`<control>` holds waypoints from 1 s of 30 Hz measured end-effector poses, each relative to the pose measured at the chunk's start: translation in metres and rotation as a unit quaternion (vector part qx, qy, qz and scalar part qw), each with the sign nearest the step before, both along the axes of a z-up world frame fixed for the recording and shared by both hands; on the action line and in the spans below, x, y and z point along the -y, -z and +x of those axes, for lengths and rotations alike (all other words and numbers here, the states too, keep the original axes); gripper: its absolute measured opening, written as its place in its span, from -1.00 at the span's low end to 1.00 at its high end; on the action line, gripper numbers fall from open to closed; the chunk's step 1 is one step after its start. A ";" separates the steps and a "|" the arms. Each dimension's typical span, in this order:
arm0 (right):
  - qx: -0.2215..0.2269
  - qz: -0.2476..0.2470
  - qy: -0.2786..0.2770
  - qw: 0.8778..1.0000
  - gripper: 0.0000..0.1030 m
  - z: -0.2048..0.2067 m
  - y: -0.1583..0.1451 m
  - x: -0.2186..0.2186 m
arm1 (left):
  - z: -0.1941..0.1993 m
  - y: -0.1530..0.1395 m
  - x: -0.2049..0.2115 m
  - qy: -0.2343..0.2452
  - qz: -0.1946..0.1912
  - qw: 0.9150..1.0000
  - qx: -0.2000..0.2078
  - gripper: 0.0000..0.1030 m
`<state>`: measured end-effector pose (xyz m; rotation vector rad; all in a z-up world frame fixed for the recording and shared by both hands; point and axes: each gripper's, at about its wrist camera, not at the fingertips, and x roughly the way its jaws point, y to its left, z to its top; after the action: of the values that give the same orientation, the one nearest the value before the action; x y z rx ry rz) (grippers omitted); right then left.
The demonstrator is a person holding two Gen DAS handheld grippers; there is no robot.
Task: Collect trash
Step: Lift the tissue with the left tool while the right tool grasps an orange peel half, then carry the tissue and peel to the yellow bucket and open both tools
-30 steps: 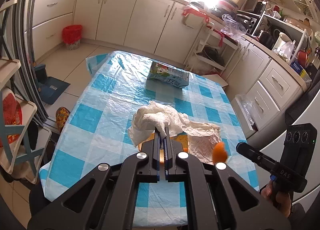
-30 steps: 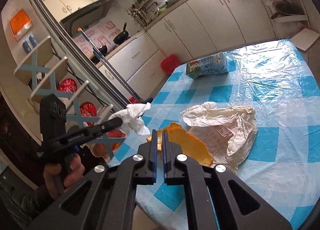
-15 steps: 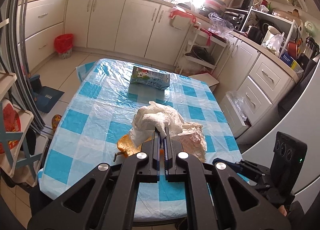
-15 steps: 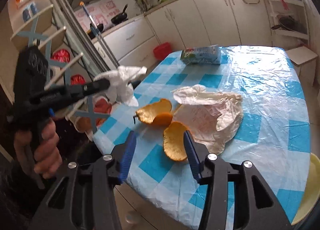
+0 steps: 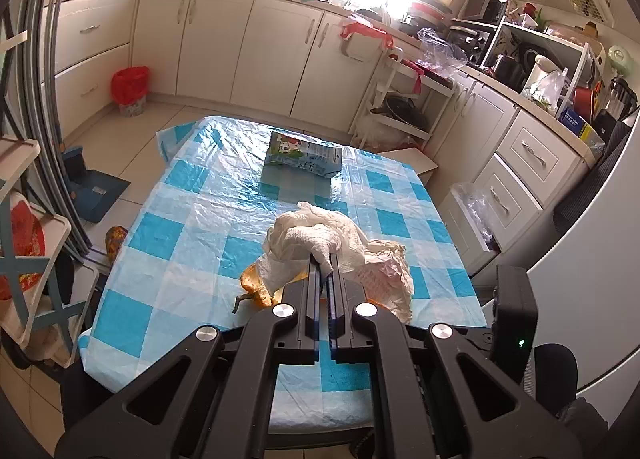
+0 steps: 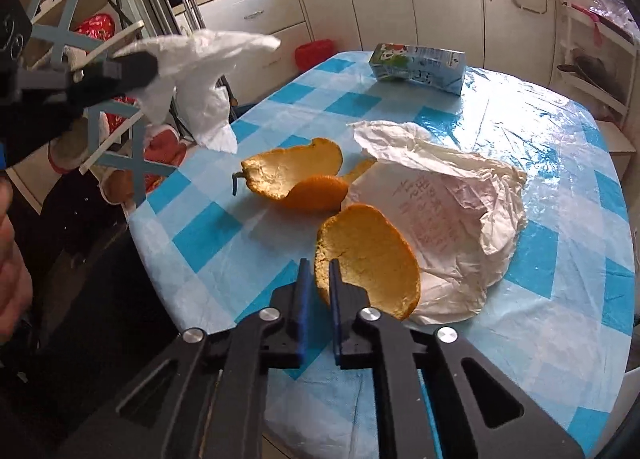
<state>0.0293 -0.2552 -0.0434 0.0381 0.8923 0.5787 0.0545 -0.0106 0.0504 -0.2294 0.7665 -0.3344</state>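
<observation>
Left tool (image 5: 325, 259), left wrist view: clenched on the crumpled tissue (image 5: 312, 239), which I hold above the checkered bench (image 5: 192, 219). My pinch is only on a fold, so it could slide out if I swing fast.

Right wrist view: right tool (image 6: 319, 265) has just been closing and pinches the near orange peel (image 6: 368, 255) by its thin edge. That rim may tear or twist free. A second peel (image 6: 296, 179), the wrapper (image 6: 448, 203) and the milk carton (image 6: 418, 67) lie on the bench.
</observation>
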 end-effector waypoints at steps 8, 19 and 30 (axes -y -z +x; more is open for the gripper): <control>0.004 0.087 0.038 0.995 -0.94 -0.002 -0.019 0.031 | -0.001 0.001 0.005 0.004 0.006 1.000 -0.001 -0.94; -0.015 -0.001 0.078 0.997 -0.33 0.021 0.005 0.024 | 0.003 0.010 0.009 0.005 0.006 1.000 -0.010 -0.94; 0.039 0.023 0.073 0.996 -0.91 -0.004 -0.020 0.040 | -0.001 0.005 0.018 0.012 0.019 1.000 0.008 -0.94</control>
<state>0.0255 -0.2947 -0.0230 0.1197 0.7926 0.4616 0.0535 -0.0288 0.0450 -0.1826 0.7591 -0.3440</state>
